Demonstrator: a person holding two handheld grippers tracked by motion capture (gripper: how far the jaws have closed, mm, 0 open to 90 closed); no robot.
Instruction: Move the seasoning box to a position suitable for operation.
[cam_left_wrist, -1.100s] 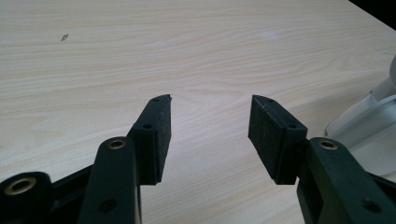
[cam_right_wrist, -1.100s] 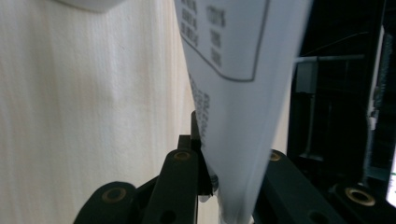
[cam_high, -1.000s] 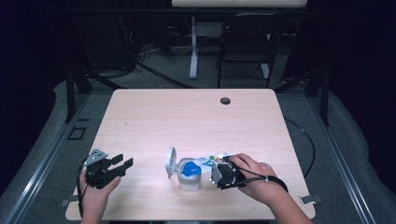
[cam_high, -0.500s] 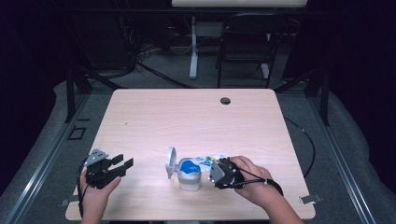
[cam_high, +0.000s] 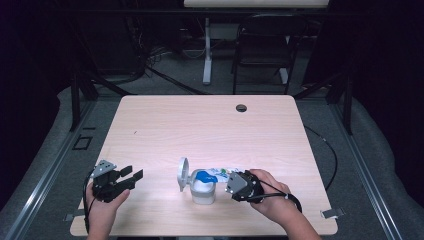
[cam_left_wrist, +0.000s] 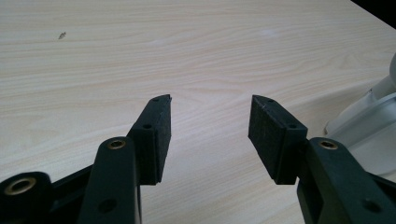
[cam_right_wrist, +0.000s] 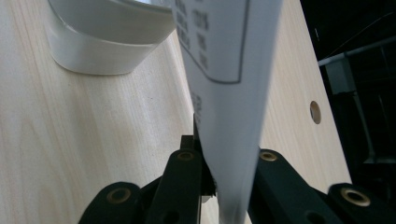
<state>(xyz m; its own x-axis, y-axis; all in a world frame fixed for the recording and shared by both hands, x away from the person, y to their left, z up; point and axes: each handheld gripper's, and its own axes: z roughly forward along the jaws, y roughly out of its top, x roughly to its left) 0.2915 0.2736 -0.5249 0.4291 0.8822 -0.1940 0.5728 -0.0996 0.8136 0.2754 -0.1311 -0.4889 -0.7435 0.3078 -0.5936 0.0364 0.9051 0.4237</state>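
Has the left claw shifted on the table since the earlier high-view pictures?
No. The left claw sits at the same spot near the front-left corner of the light wooden table, equally far from the white lidded container, jaws open.

**Open wood up top, a crowded spot at lower centre**

The upper half of the table lies bare, with only a small round hole near its top edge. At lower centre a white jar stands with its lid raised at its left. A flat packet reaches from its top to the right gripper, blocking the lower right approach. At lower left, bare wood separates the left gripper from the jar, probably enough to pass.
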